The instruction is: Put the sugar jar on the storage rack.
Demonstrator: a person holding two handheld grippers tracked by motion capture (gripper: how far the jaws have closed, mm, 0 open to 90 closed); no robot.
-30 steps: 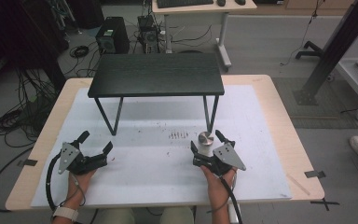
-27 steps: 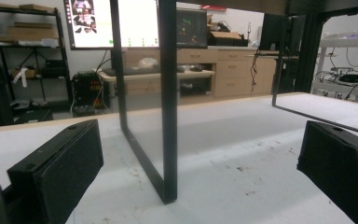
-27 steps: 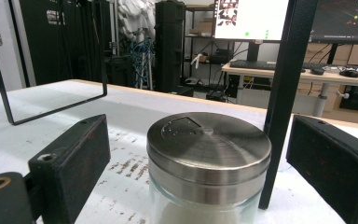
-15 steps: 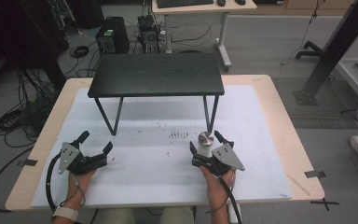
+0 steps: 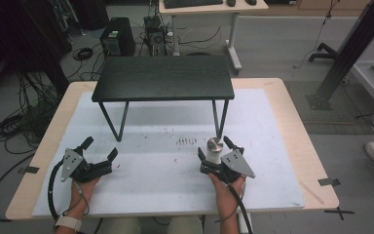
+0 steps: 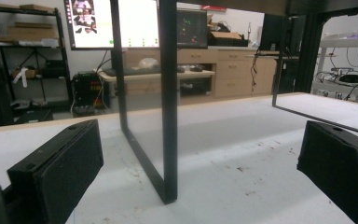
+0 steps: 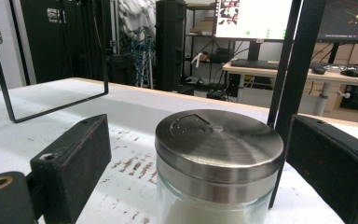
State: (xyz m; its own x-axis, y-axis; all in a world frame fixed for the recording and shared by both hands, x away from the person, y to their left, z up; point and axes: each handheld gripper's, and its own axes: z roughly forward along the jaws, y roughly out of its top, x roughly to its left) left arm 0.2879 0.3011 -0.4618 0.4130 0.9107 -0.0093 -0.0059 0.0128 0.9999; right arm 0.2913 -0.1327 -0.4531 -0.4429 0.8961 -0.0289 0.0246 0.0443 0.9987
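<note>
Our right tool (image 5: 215, 147) is spread wide w/ the jar (image 7: 218, 163) upright between its jaws at 12 o'clock, untouched, near the stand's (image 5: 163, 77) leg. Left tool (image 5: 100, 150) gapes empty, farther off.

Jar (image 7: 216, 186): clear glass, brushed metal lid (image 7: 219, 140); matt wood-grain stand (image 5: 164, 78).

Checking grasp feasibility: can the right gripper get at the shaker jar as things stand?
Probably yes. The jar stands upright between the open jaws of the right gripper, gaps on both sides, nothing in between. The stand leg lies just behind it.
</note>
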